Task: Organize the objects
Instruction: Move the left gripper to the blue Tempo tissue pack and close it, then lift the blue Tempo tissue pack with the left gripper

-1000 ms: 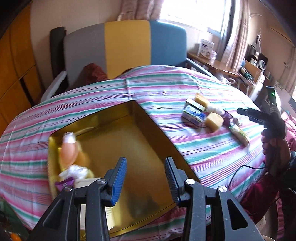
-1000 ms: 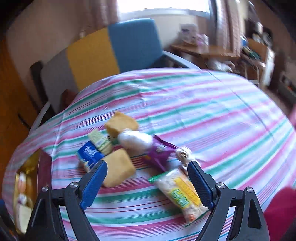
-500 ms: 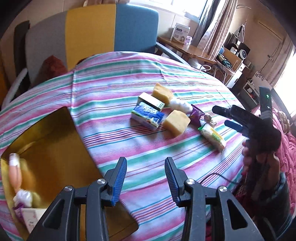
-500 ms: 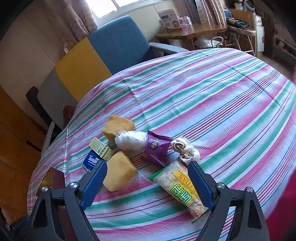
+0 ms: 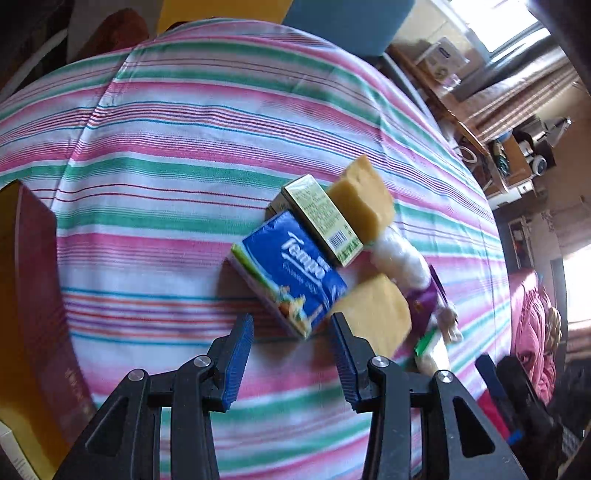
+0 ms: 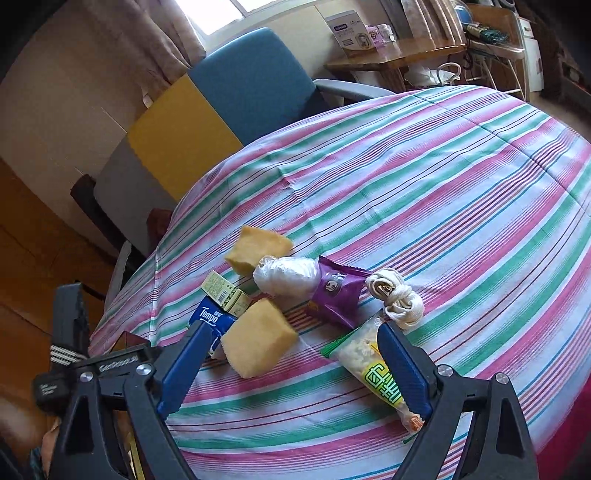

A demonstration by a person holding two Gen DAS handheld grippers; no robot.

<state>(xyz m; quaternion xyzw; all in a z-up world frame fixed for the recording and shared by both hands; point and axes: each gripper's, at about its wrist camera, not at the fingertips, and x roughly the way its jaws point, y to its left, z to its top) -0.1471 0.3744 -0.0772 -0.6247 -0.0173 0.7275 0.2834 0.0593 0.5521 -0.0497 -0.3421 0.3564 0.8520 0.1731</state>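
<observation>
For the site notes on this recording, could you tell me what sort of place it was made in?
Most likely a lived-in home, perhaps a dining or living room: a round table under a striped tablecloth, a colour-block armchair beside it, and a cluttered wooden side table near the curtained window.

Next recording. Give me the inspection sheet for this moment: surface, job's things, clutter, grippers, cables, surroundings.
Surface: striped tablecloth.
Job's things: blue tissue pack, green-yellow box, two yellow sponges, white wrapped roll, purple packet, snack bag in one cluster; gold box at left edge.
Clutter: nothing seen.
Grippers: left gripper open, empty; right gripper open, just widened, empty.
Cables: coiled white cord.
Surroundings: chair, side table.
</observation>
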